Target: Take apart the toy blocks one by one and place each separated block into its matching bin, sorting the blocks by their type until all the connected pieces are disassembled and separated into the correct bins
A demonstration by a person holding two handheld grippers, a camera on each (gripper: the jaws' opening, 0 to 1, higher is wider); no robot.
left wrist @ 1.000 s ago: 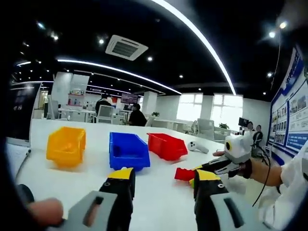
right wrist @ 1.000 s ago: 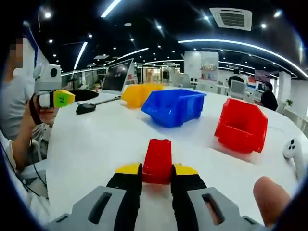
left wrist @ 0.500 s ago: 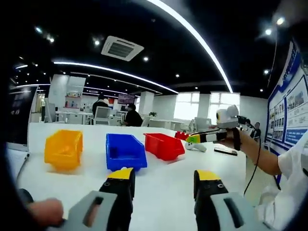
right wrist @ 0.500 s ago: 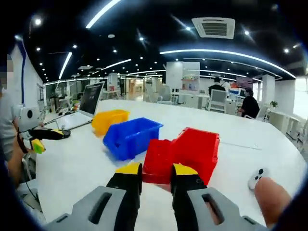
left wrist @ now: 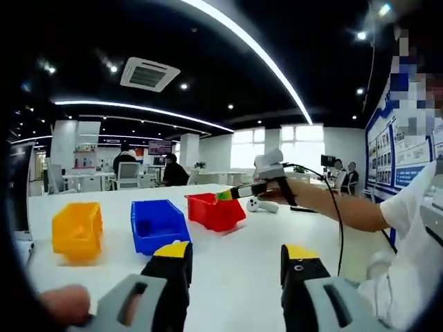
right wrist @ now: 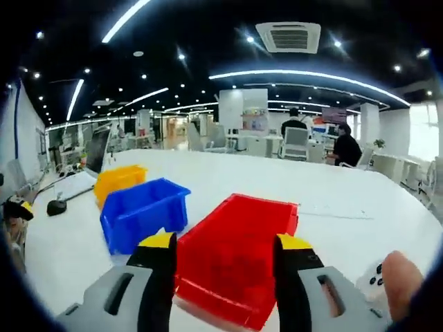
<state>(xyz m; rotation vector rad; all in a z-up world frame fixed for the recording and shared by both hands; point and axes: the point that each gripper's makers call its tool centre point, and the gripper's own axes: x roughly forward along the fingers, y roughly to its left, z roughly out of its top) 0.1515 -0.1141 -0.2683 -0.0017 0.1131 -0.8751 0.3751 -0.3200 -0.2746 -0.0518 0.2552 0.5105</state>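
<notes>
Three bins stand in a row on the white table (left wrist: pixel 228 270): a yellow bin (left wrist: pixel 76 230), a blue bin (left wrist: pixel 158 225) and a red bin (left wrist: pixel 214 211). My left gripper (left wrist: pixel 236 252) is open near the table's front, with nothing between its jaws. A hand holds my right gripper (left wrist: pixel 225 196) just over the red bin. In the right gripper view, my right gripper (right wrist: pixel 226 243) is open directly above the red bin (right wrist: pixel 235 259), and no block sits between its jaws. Beside it are the blue bin (right wrist: pixel 142 211) and the yellow bin (right wrist: pixel 118 181). I cannot make out a separate block inside the red bin.
A white controller (left wrist: pixel 256 205) lies behind the red bin, also the controller (right wrist: pixel 377 277) by my thumb. A laptop (right wrist: pixel 93 149) and a mouse (right wrist: pixel 55 205) sit at the table's far left. People sit at desks in the background.
My right gripper carried the red block from the table's front to above the red bin and opened; the block is no longer between its jaws. The left gripper stayed open.
</notes>
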